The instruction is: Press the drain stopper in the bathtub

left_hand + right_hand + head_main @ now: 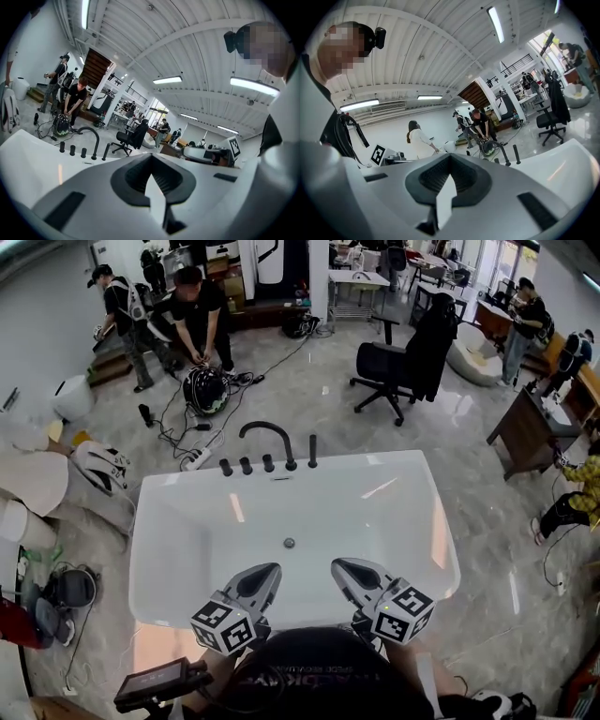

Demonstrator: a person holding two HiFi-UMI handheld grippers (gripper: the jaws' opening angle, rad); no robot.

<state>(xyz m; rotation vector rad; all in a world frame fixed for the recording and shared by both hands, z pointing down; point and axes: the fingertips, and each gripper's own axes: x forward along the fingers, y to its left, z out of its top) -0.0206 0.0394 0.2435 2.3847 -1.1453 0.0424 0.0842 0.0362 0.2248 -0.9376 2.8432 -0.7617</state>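
A white bathtub (150,521) fills the middle of the head view. Its small round metal drain stopper (289,543) sits in the middle of the tub floor. My left gripper (265,575) hangs over the near part of the tub, shut and holding nothing, a short way toward me and left of the stopper. My right gripper (345,570) is beside it, also shut and empty, toward me and right of the stopper. In the left gripper view the gripper (152,180) points up toward the room; the right gripper (449,183) does the same. Neither view shows the stopper.
A black curved faucet (267,432) and black knobs (246,465) stand on the tub's far rim. Beyond are cables, a black office chair (398,371), two people (202,315) at the far left and a desk (525,432) at the right. A tablet (155,681) lies near my left.
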